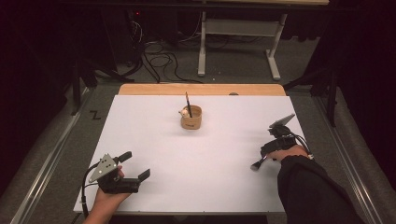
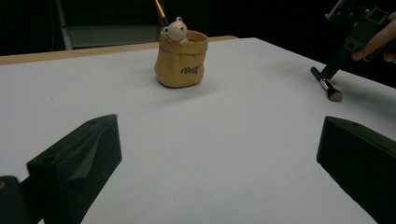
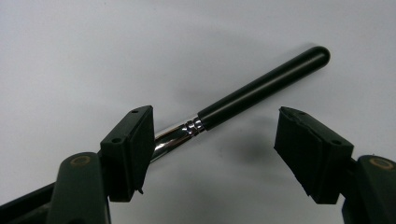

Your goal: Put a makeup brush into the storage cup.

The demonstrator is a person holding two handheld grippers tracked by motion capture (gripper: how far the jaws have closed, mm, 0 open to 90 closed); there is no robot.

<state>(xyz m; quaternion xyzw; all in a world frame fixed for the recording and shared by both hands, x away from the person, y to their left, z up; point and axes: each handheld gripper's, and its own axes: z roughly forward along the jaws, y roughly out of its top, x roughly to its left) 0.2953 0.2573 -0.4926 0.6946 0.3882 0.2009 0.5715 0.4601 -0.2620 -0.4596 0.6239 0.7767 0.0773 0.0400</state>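
A black makeup brush (image 3: 261, 84) with a silver ferrule lies flat on the white board (image 1: 154, 140) at the right side. My right gripper (image 3: 215, 119) hangs open just above it, jaws wide, the ferrule end passing behind one jaw. From above, the right gripper (image 1: 267, 151) points down at the brush (image 1: 258, 163). A tan pouch-shaped cup (image 1: 191, 119) with a small bear figure stands mid-board, a thin dark brush (image 1: 187, 102) upright in it. My left gripper (image 1: 136, 164) rests open at the near left, holding nothing, facing the cup (image 2: 182, 60).
The white board covers a wooden table whose bare strip (image 1: 201, 89) shows at the far edge. Beyond it are a grey carpet, cables (image 1: 161, 60) and a white table frame (image 1: 238, 42). Dark curtains flank both sides.
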